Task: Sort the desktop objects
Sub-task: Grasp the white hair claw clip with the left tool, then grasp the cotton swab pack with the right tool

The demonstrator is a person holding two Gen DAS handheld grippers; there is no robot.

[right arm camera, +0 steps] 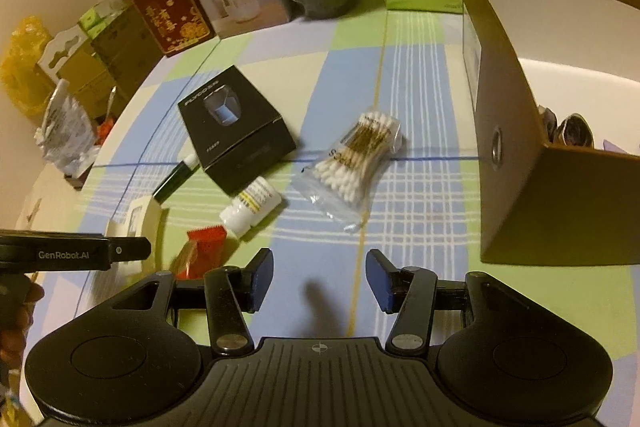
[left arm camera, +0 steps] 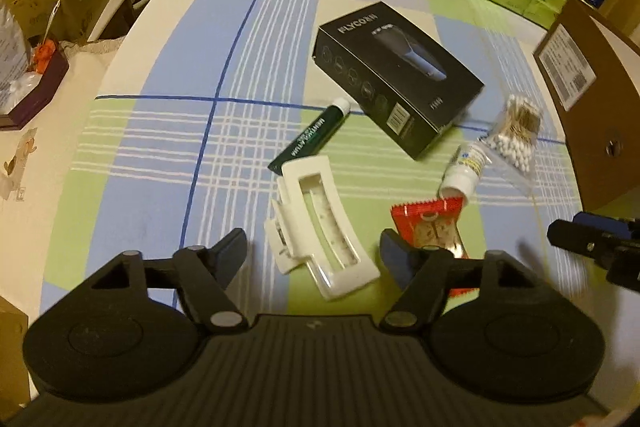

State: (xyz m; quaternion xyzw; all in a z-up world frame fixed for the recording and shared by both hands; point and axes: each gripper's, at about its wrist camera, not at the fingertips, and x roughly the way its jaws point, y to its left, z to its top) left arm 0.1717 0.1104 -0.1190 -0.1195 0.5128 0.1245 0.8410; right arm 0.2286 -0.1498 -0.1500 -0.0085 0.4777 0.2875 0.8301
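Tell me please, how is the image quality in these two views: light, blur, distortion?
Left wrist view: warm dim yellow light, strong fisheye bending of the table edge, motion blur on the right gripper at the frame's right side. Right wrist view: same warm cast, the cotton swab bag fairly sharp, a soft dark shadow on the cloth between the open fingers.

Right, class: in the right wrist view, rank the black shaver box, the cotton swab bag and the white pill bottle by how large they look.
1. black shaver box, clearly largest.
2. cotton swab bag.
3. white pill bottle, smallest, though it lies slightly nearer the camera.
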